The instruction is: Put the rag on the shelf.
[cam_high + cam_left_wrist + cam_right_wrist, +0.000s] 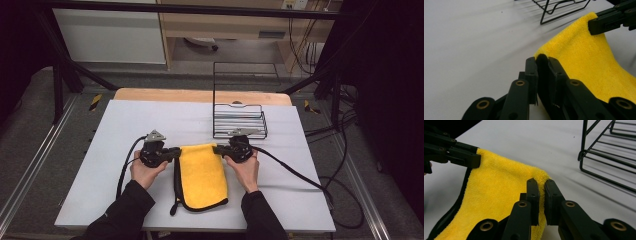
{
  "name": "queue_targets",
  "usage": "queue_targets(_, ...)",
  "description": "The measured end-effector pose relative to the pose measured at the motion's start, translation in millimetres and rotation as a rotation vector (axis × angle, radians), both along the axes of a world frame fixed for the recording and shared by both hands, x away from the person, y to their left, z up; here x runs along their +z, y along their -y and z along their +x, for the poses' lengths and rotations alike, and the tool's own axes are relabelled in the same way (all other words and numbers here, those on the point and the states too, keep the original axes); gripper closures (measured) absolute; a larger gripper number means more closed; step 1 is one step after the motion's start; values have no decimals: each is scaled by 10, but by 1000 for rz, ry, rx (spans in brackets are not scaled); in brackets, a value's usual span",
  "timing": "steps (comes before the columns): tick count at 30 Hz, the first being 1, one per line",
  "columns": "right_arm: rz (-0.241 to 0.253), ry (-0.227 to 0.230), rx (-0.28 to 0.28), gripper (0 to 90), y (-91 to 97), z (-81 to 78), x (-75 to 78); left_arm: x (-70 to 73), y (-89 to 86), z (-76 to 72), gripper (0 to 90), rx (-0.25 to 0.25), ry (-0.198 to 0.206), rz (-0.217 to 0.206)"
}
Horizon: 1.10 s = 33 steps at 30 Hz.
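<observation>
Yellow cloth (pixel 202 175) lies lengthwise toward the surface's near edge; the left hand-held gripper (pixel 176 152) and right hand-held gripper (pixel 218 149) are each clamped on a far corner.

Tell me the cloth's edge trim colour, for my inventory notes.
Black, bordering the yellow cloth; clearest in the high view.

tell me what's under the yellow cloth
The yellow cloth lies on the white table; a black layer shows along its left edge. Anything beneath its middle is covered.
</observation>
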State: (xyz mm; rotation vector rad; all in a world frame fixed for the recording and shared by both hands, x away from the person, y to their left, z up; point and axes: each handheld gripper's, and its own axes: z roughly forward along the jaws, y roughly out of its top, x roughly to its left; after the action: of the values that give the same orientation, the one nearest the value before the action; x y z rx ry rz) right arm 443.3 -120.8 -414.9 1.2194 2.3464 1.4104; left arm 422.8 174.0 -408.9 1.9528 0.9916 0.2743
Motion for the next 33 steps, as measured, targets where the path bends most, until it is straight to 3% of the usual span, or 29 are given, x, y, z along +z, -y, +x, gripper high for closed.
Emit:
queue_targets(9,47,83,-5,839,99,-196,220,237,29,-176,793,-16,91,-34)
queue_targets(22,87,256,-27,840,173,-473,632,622,62,-415,793,-15,229,-97)
queue_targets(33,99,380,-57,840,250,-635,963,879,107,-460,793,-10,338,-157)
